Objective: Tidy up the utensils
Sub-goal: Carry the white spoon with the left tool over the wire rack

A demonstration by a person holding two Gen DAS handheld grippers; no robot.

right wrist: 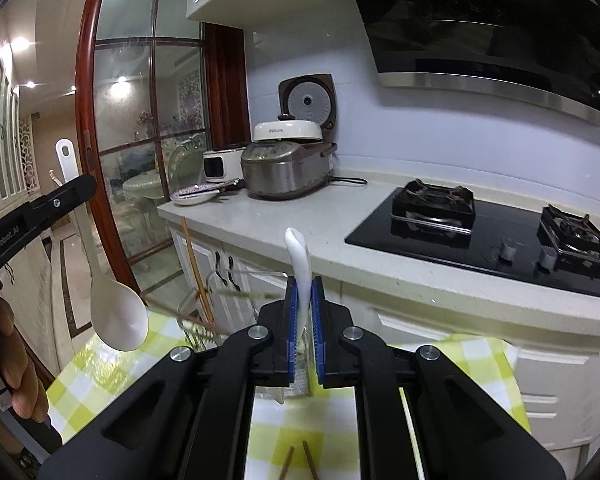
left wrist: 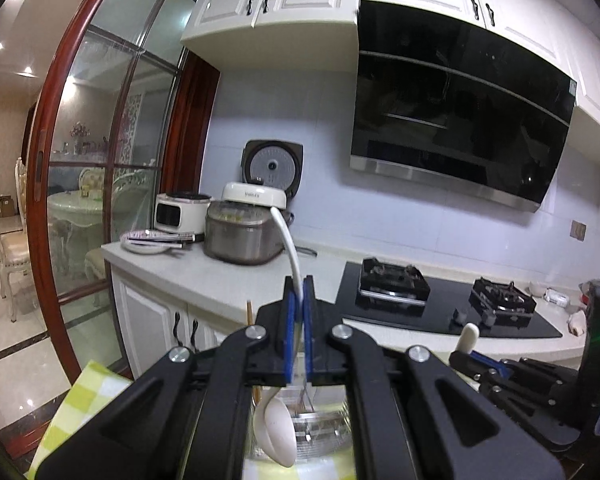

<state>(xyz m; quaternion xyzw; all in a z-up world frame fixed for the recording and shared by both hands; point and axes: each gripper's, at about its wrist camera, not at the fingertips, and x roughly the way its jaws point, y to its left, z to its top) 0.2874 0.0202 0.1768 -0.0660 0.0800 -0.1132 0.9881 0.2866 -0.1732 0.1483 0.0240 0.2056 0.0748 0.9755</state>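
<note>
My left gripper [left wrist: 299,304] is shut on the handle of a white rice spoon [left wrist: 278,426], whose bowl hangs below the jaws over a clear glass holder [left wrist: 320,432]. The same spoon [right wrist: 118,316] and left gripper [right wrist: 66,194] show at the left of the right wrist view. My right gripper [right wrist: 305,296] is shut on a white ceramic spoon [right wrist: 300,256], handle up, above the glass holder [right wrist: 228,300], which holds wooden chopsticks [right wrist: 196,268]. Two more chopsticks [right wrist: 298,462] lie on the checked cloth. The right gripper [left wrist: 476,354] also shows in the left wrist view.
A green-and-white checked cloth [right wrist: 112,368] covers the near surface. Behind is a white counter [left wrist: 228,276] with an open rice cooker [left wrist: 244,236], a small white appliance [left wrist: 178,212], a plate [left wrist: 148,245] and a black gas hob [left wrist: 440,300]. A glass sliding door [left wrist: 112,140] stands at left.
</note>
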